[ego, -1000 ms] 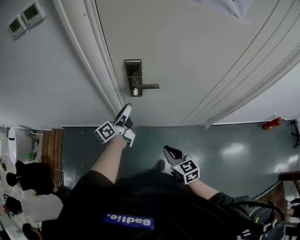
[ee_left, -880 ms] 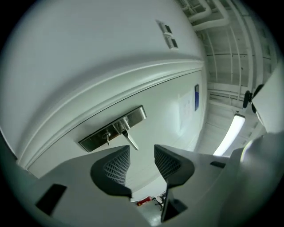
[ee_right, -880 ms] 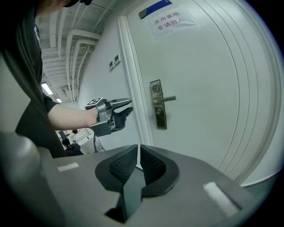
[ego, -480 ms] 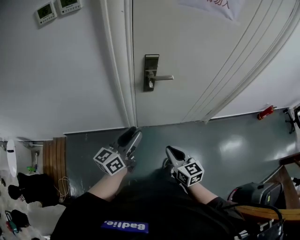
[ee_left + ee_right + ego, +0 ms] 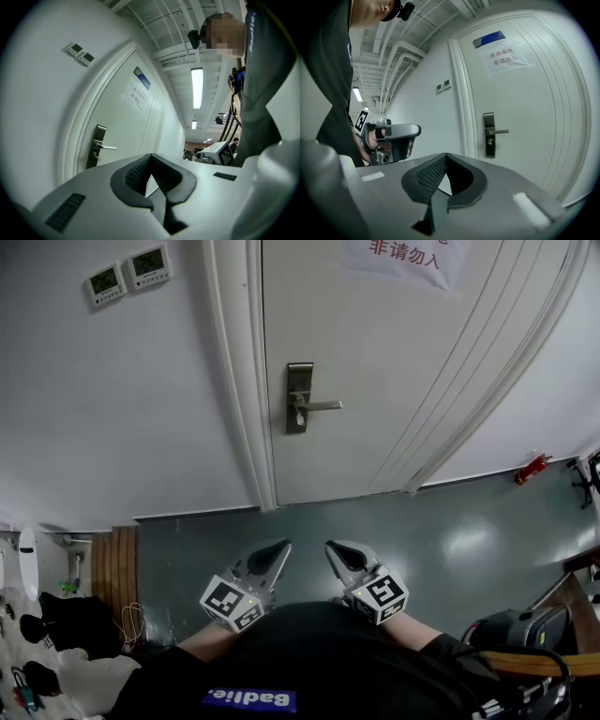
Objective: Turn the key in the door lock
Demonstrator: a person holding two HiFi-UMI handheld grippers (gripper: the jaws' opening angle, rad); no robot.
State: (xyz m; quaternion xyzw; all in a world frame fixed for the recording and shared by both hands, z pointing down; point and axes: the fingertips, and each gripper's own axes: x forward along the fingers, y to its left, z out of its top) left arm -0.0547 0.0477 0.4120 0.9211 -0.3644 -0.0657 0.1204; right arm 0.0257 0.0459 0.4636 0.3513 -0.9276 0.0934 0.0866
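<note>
The white door carries a dark lock plate [image 5: 299, 397] with a silver lever [image 5: 322, 406]. A small pale key [image 5: 297, 417] sits in the keyhole below the lever. Both grippers hang low, close to the person's body and far from the lock. My left gripper [image 5: 273, 554] has just closed its jaws, and nothing is between them; its own view shows the pads [image 5: 136, 172] meeting. My right gripper [image 5: 336, 553] is shut and empty as well. The lock plate [image 5: 489, 134] shows in the right gripper view, with the left gripper [image 5: 391, 136] at that view's left.
Two wall control panels [image 5: 127, 275] hang left of the door frame. A paper notice [image 5: 403, 259] is stuck on the door. A red object [image 5: 530, 470] lies on the grey floor at the right, dark bags [image 5: 66, 615] at the left, equipment [image 5: 511, 634] at the lower right.
Both grippers have drawn back from the door toward the body. The left gripper has rolled and its jaws have shut. The door now stands farther off.
</note>
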